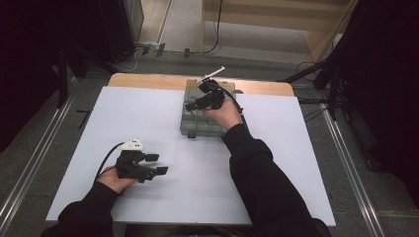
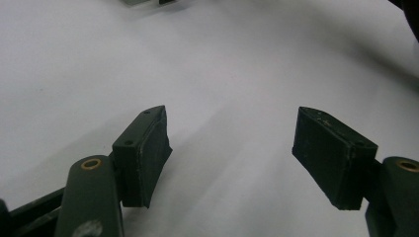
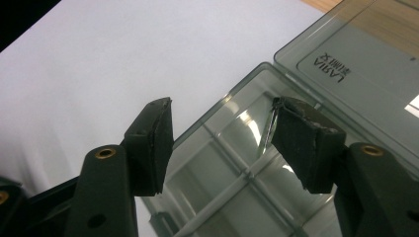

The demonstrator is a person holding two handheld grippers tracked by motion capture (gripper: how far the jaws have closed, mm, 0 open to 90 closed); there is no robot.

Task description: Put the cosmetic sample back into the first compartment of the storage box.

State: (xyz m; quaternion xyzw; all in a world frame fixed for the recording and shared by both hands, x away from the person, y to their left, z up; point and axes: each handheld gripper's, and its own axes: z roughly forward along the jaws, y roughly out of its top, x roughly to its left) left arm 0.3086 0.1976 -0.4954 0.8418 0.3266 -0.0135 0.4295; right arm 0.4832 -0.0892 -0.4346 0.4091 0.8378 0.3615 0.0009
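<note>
From above, the compartment box (image 1: 203,111) sits at the table's far middle, directly under the right gripper (image 1: 205,98); the left gripper (image 1: 154,164) rests well apart, spread. Along the right gripper's jaws, they stand spread and empty over the box's open compartments (image 3: 237,163).

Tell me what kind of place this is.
Probably a lab or recording studio, not a home: a white-topped table with a clear compartment box, dark curtains at the sides, and cables across the floor.
</note>
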